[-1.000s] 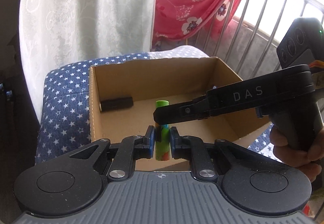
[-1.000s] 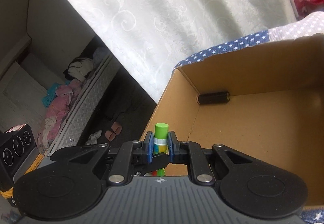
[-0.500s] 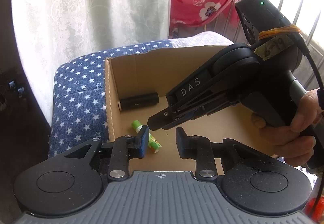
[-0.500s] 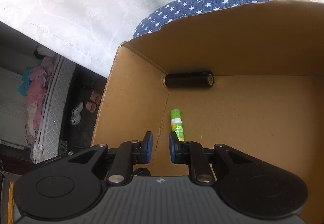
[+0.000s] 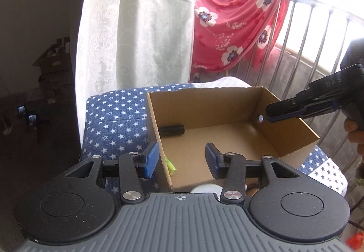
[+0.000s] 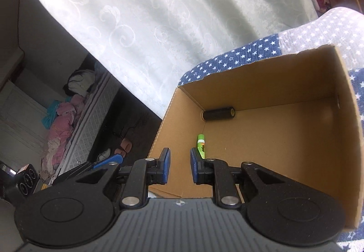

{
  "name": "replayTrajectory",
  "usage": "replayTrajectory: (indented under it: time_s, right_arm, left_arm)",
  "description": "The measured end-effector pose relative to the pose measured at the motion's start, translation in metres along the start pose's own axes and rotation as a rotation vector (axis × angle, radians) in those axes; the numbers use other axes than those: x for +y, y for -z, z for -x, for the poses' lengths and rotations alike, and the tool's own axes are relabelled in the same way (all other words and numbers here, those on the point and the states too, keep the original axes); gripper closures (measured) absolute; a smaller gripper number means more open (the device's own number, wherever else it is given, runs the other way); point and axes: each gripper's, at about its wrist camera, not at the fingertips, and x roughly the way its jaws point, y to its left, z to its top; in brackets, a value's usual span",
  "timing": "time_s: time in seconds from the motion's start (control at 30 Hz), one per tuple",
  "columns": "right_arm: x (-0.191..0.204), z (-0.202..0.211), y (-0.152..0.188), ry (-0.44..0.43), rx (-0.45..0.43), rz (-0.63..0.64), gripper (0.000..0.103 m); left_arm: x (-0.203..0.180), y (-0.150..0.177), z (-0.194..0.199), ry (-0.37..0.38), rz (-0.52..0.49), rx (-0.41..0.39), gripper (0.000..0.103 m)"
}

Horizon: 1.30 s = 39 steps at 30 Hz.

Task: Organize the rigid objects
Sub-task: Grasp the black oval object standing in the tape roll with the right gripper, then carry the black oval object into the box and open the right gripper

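An open cardboard box [image 5: 286, 136] [image 6: 318, 161] sits on a blue star-patterned cushion [image 5: 113, 113]. A green glue stick [image 6: 201, 146] [image 5: 170, 164] lies on the box floor near its left wall. A black cylinder [image 5: 171, 130] [image 6: 218, 113] lies in the far left corner. My left gripper [image 5: 180, 159] is open and empty, straddling the box's left wall near its front. My right gripper [image 6: 179, 165] is open and empty above the box's near left corner; it also shows in the left wrist view [image 5: 302, 108] over the box's right wall.
A white curtain [image 5: 136, 24] hangs behind the cushion. A red floral cloth [image 5: 229, 22] drapes over a metal railing [image 5: 318, 31]. A white round object [image 5: 206, 189] shows below the box front. A mattress with clothes [image 6: 68, 115] lies on the floor to the left.
Both grippers let go of the green glue stick, which now lies in the box. Both jaws opened wider and both grippers pulled back from the box.
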Motion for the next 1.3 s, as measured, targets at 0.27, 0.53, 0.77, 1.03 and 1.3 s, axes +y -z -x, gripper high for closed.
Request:
replayTrajectory:
  time_s: [0.27,0.53,0.77,1.03,1.3]
  right_arm:
    - [0.008,0.017,0.079,-0.031,0.024,0.030,0.074]
    - [0.007,-0.044,0.139,0.052,0.078,0.066,0.074]
    - [0.004,-0.072,0.154,0.095,0.080,0.111,0.072]
    - [-0.007,-0.086,0.155,0.071,0.086,0.084,0.073]
    - [0.008,-0.070,0.160,0.064,0.046,0.173,0.081]
  left_arm:
    - [-0.021,0.066,0.019,0.142,-0.013,0.101,0.059]
    - [-0.052,0.117,0.001,0.154,-0.039,0.159,0.059]
    - [-0.059,0.129,-0.018,0.101,-0.062,0.163,0.059]
    - [-0.057,0.130,-0.029,0.070,-0.077,0.147,0.059]
    - [-0.063,0.128,-0.025,0.075,-0.088,0.129,0.072]
